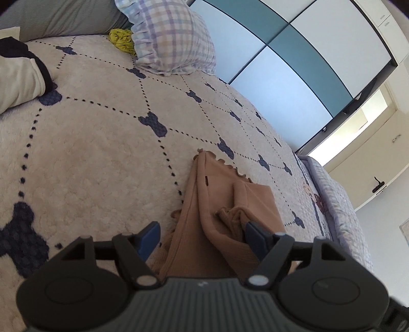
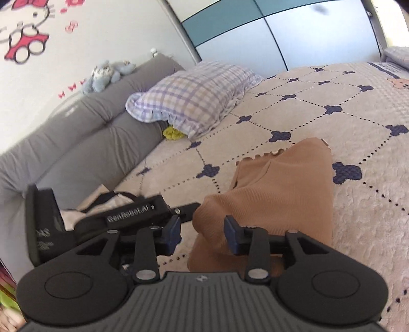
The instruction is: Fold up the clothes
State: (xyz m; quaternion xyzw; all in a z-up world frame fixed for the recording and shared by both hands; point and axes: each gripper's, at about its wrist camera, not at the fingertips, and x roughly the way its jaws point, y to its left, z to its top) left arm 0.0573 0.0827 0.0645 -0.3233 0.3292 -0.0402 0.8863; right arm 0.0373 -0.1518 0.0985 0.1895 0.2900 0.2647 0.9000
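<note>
On the far left of the left wrist view a cream and black garment (image 1: 20, 76) lies on the beige blanket (image 1: 89, 153) with its dark bear shapes. Further right, a yellow cloth (image 1: 122, 40) sits tucked against a checked pillow (image 1: 171, 38) near the grey headboard (image 1: 64, 18). The left gripper (image 1: 202, 232) stands with its jaws wide, the folded tan top (image 1: 217, 212) lying between them on the blanket, its frilled edge pointing away; the right pad touches a fold, but nothing is pinched.

In the right wrist view, the left gripper (image 2: 184, 208) shows at the left. The right gripper (image 2: 202, 235) has its jaws partly apart over the top's (image 2: 281, 189) near edge, not clamping it.
</note>
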